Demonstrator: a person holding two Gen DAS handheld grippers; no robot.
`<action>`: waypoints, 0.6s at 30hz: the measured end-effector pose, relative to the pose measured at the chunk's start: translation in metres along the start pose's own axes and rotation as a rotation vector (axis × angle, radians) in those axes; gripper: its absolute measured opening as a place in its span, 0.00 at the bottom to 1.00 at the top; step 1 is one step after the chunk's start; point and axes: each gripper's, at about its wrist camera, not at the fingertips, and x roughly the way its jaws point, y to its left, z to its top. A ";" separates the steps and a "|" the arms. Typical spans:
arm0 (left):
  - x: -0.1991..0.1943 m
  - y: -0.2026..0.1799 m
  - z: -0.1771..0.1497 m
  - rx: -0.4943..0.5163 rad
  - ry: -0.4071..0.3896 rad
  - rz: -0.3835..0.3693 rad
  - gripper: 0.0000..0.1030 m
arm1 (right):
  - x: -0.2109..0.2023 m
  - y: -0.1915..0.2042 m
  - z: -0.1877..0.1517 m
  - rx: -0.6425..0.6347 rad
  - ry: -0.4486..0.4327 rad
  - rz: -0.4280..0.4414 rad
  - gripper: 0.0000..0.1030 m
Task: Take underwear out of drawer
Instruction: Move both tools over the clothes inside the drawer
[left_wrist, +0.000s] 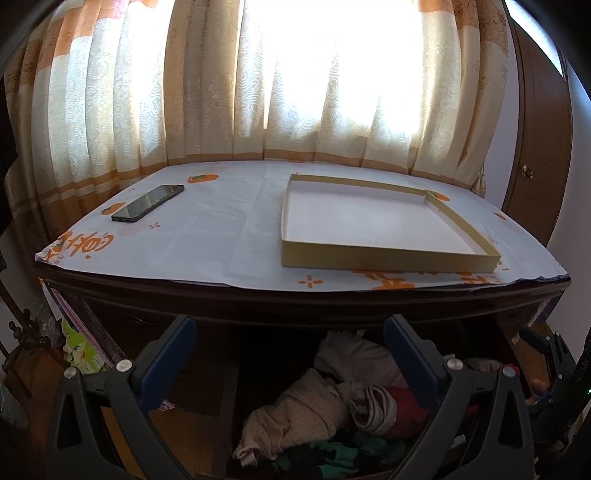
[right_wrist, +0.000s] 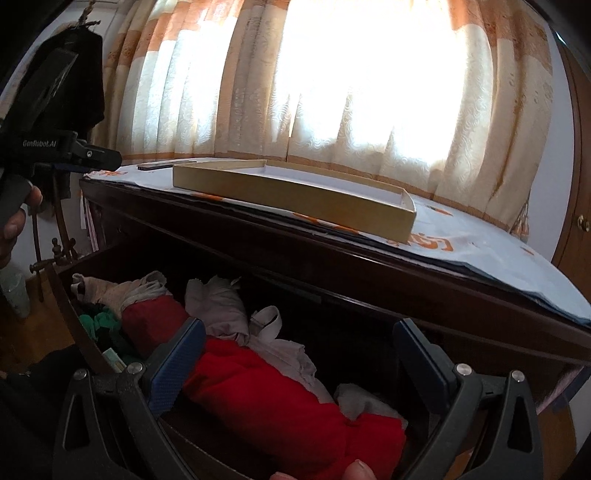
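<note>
The dark wooden drawer (right_wrist: 74, 325) is pulled out under the dresser top and holds a heap of clothes. In the right wrist view a red garment (right_wrist: 269, 402) lies lengthwise, with pale grey underwear (right_wrist: 221, 306) bunched behind it. My right gripper (right_wrist: 299, 354) hangs open just above the red garment, nothing between its blue pads. In the left wrist view my left gripper (left_wrist: 291, 349) is open above the drawer, over a beige dotted piece (left_wrist: 299, 417), a striped piece (left_wrist: 373, 410) and green cloth (left_wrist: 332, 454). The left gripper body (right_wrist: 55, 147) shows at the right wrist view's left edge.
On the dresser top (left_wrist: 221, 236), covered by a white sheet with orange prints, lie a shallow tan box lid (left_wrist: 373, 225) and a black phone (left_wrist: 147, 203). Curtains (left_wrist: 258, 92) hang behind. A brown wardrobe door (left_wrist: 535, 147) stands at the right. A person's fingertip (right_wrist: 358, 470) shows below.
</note>
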 end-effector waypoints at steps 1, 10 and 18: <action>0.000 0.000 0.000 0.000 0.001 0.000 1.00 | -0.001 -0.001 0.000 0.003 0.003 0.000 0.99; 0.000 -0.001 -0.001 0.014 0.002 -0.023 1.00 | -0.002 -0.001 -0.001 0.008 0.027 0.010 0.99; -0.001 0.003 0.001 -0.003 0.004 -0.027 1.00 | 0.006 -0.008 0.002 0.022 0.083 0.030 0.99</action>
